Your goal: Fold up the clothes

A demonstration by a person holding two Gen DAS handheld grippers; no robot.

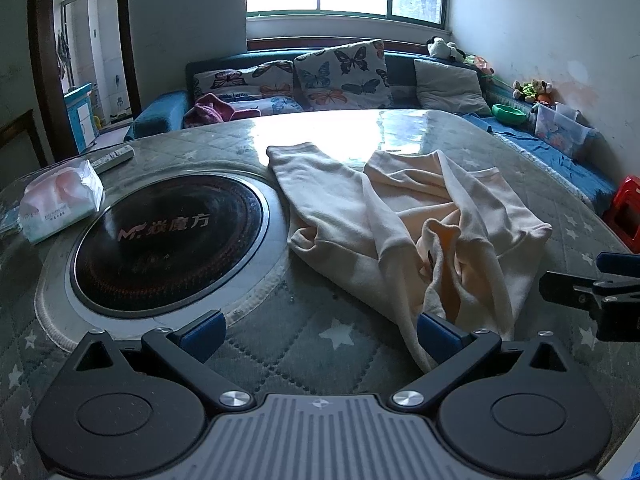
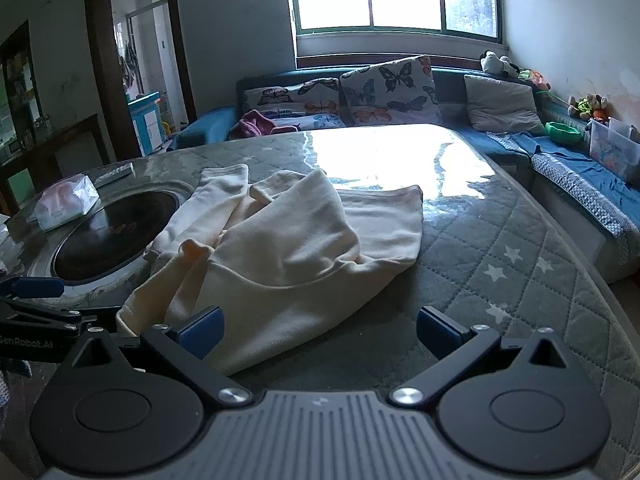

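Observation:
A cream long-sleeved sweatshirt [image 1: 404, 224] lies crumpled on the quilted star-pattern table [image 1: 304, 344], one sleeve stretched toward the far left. My left gripper [image 1: 320, 334] is open at the near edge, its right finger touching the garment's near hem. In the right wrist view the same sweatshirt [image 2: 288, 248] spreads in front of my right gripper [image 2: 320, 330], which is open, its left finger over the cloth's near edge. The right gripper [image 1: 600, 280] shows at the right edge of the left wrist view. The left gripper [image 2: 36, 300] shows at the left edge of the right wrist view.
A round black cooktop [image 1: 164, 236] is set into the table left of the garment. A tissue pack [image 1: 60, 200] and a remote [image 1: 114, 158] lie beyond it. A blue sofa with butterfly cushions [image 1: 344, 74] runs behind the table; a red stool [image 1: 626, 208] stands at right.

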